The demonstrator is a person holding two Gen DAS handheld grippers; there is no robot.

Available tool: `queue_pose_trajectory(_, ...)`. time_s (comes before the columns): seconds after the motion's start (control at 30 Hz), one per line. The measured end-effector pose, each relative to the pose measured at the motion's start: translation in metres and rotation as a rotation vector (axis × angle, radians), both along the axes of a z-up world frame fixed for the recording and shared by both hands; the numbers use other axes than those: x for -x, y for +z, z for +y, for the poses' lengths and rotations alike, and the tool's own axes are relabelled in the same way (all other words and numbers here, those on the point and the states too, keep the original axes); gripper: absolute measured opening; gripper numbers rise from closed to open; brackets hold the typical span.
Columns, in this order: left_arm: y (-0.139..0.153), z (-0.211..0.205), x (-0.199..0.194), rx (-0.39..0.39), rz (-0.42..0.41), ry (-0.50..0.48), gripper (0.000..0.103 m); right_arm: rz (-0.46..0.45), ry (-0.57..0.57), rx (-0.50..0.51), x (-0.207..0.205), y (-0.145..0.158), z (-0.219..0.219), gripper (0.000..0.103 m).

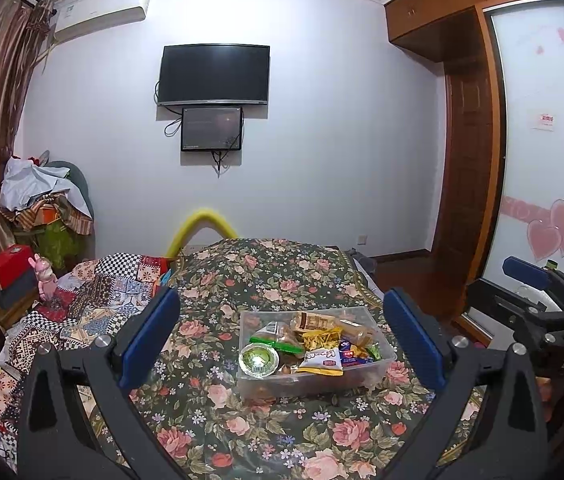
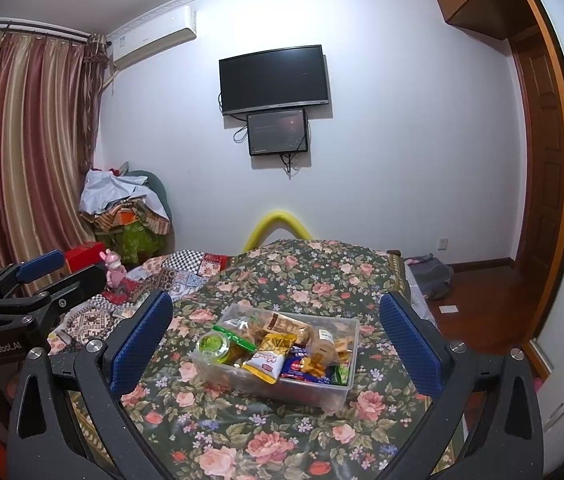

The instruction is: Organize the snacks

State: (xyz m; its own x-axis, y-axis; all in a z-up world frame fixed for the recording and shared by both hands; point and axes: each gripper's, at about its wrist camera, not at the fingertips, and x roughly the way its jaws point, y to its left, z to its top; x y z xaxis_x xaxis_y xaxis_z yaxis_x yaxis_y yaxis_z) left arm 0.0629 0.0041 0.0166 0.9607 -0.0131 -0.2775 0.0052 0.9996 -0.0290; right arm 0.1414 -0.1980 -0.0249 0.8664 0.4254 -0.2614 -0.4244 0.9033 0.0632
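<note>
Already the snacks sit together in one clear plastic tub (image 1: 386,354), which rests on the flowered bedspread (image 1: 265,440) near the middle of the bed, so the sorting looks largely done, or else not begun and the tub is simply the starting heap. Inside it a round green-lidded cup (image 1: 258,359) lies at the left end, a white and yellow packet (image 1: 322,360) leans against it, and blue wrappers (image 1: 356,356) fill the right side; brown packets are piled behind.

Both tools hang back above the bedspread, well apart from the tub and aimed at it. The left gripper (image 1: 282,344) has its blue pads spread wide with nothing between them, and the right gripper (image 2: 275,344) is likewise spread wide and bare. That wide stance suits a tub this broad, or a reach down for a single packet.

Probably the loose, slippery wrappers would shift under a pinch, since they lie heaped rather than flat.
</note>
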Motion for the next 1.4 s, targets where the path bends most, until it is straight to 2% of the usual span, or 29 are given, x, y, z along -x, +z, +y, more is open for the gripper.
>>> queue_pose_trajectory(1.4,-0.0049,-0.0036,-0.0045,0.013,0.021,-0.035,0.103,-0.006,-0.012,-0.005,0.0038,0.0009,-0.0015,0.103)
